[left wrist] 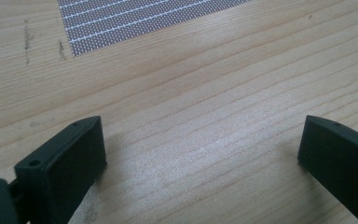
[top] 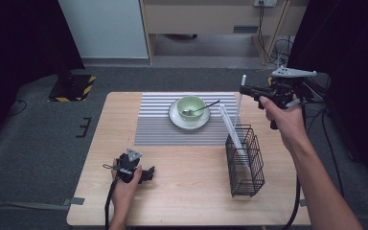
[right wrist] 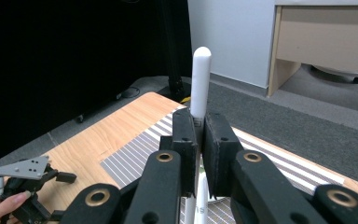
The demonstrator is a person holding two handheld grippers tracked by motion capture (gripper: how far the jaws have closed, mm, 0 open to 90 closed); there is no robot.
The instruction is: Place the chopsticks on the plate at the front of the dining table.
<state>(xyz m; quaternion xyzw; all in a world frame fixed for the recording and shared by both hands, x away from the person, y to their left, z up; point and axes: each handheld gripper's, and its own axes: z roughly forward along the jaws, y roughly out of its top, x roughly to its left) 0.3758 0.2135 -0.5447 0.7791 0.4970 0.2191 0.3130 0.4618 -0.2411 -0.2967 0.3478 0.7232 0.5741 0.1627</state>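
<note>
My right gripper (top: 242, 89) is raised over the table's back right, shut on a white stick (top: 239, 104) that hangs nearly upright above a black wire basket (top: 245, 162). In the right gripper view the stick (right wrist: 200, 79) rises from between the closed jaws of my right gripper (right wrist: 199, 140). A second white stick (top: 232, 128) leans inside the basket. My left gripper (top: 148, 173) rests low on the wooden table (top: 191, 191) near its front left. Its jaws stand wide apart in the left gripper view (left wrist: 203, 149), with only bare wood between them.
A green bowl (top: 191, 103) with a spoon (top: 207, 107) sits on a white plate (top: 189, 123) on a striped mat (top: 158, 127). A corner of the mat (left wrist: 135, 18) lies ahead of the left jaws. Dark curtains flank the table.
</note>
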